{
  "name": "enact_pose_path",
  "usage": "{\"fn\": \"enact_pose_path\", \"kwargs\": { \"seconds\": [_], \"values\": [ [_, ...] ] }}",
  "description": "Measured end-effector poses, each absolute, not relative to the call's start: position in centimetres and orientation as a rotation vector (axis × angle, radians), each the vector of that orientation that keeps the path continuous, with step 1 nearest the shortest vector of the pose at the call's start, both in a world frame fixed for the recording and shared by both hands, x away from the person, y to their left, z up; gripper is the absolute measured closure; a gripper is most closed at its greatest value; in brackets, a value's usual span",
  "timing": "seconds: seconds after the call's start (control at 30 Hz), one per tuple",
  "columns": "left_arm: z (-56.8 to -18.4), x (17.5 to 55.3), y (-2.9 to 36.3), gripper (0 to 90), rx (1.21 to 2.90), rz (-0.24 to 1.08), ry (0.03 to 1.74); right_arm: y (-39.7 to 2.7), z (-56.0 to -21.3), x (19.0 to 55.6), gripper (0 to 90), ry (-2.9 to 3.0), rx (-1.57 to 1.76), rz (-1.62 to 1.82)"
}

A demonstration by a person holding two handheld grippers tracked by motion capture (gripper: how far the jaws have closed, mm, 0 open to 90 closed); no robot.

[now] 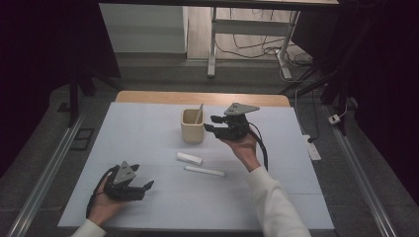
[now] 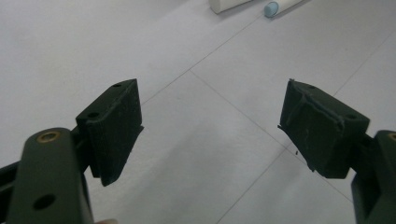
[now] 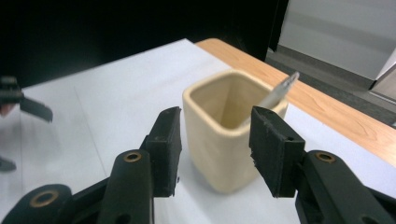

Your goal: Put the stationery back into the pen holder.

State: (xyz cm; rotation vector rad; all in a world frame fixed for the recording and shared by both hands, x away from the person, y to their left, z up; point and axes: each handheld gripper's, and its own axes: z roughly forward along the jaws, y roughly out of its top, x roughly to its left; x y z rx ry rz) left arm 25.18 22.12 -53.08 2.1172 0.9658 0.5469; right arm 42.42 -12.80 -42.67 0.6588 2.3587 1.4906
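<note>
Nearest me, left gripper [image 1: 141, 190] rests low on the sheet [image 1: 148, 133], jaws wide apart, nothing between them; parked, I'd judge. Mid-table: two white sticks [image 1: 189, 158] lie loose, prob. awaiting pickup. Farther, right gripper [image 1: 210, 123] hangs just beside the cup [image 1: 192, 129], jaws half apart, holding nothing. Cup stands upright w/ one stick leaning inside. Beyond: wood table edge [image 1: 148, 96], grey floor, cables.

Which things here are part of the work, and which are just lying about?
In the work: beige cup with a stick in it; right gripper, open near the cup; two white sticks on the mat.
Lying about: desk frame, floor cables.
</note>
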Motion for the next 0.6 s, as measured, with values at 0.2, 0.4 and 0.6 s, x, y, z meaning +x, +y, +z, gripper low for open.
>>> {"fn": "enact_pose_path", "kwargs": {
  "seconds": [0.2, 0.4, 0.6],
  "values": [
    [-53.0, 25.2, 22.2, 21.0, 2.11, 0.544, 0.966, -13.5, -42.7, 41.2, 53.0, 2.392, 0.638, 1.445],
    [-53.1, 25.2, 22.2, 20.9, 2.112, 0.549, 0.97, -13.9, -43.0, 40.8, 52.2, 2.457, 0.625, 1.405],
    [-53.1, 25.2, 22.3, 20.9, 2.108, 0.549, 0.969, -13.8, -43.2, 40.5, 51.5, 2.5, 0.611, 1.39]
  ]
}}
